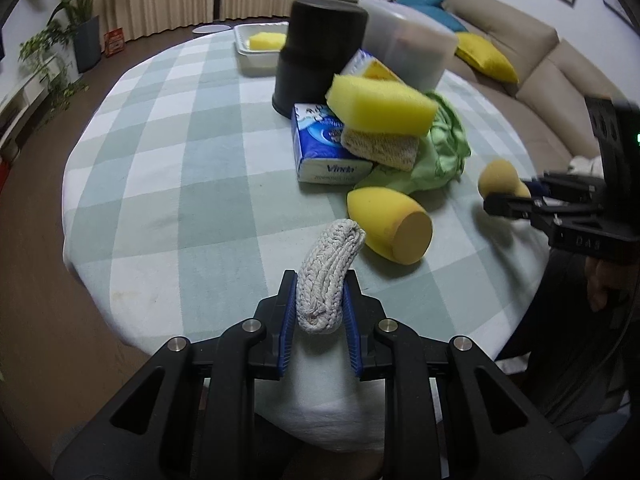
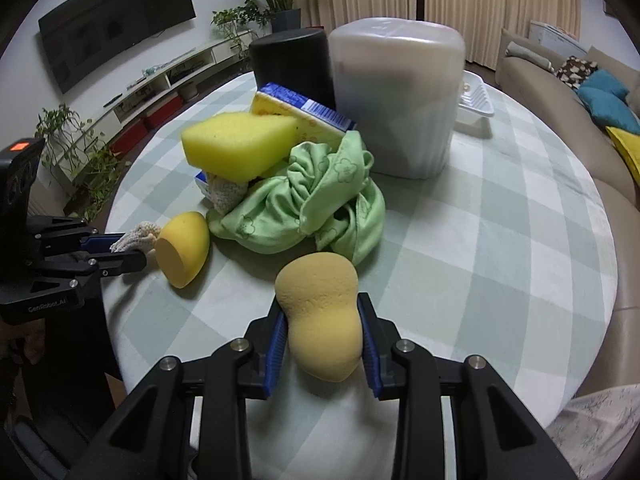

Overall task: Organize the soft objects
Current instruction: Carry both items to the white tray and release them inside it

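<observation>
Two soft things are in hand at once. We see the left gripper point(image 1: 320, 300) clamped on a knitted white pad point(image 1: 328, 276), its blue fingers point(image 1: 289, 320) pressing both sides near the lower end, the pad curving up and away above the checked surface point(image 1: 168, 160). The right gripper point(image 2: 323, 328) is closed on a tan gourd-shaped sponge point(image 2: 322, 316), taken at its narrow waist.

We judge both things light and compressible. The pad will flop beyond the grip, so a hold near its middle gives better control. The sponge yields under pressure and should spring back; the waist is its best place to hold, since the bulges at either end resist slipping.

Views differ. Only the left wrist view shows a white tray point(image 1: 256, 46) holding a yellow block at the far edge, beyond the black canister point(image 1: 316, 52). The right wrist view shows the full spread of the green cloth point(image 2: 308, 200) and the frosted container point(image 2: 400, 96), plus the yellow egg-shaped sponge point(image 2: 184, 248) lying just beside the left gripper's fingertips.
</observation>
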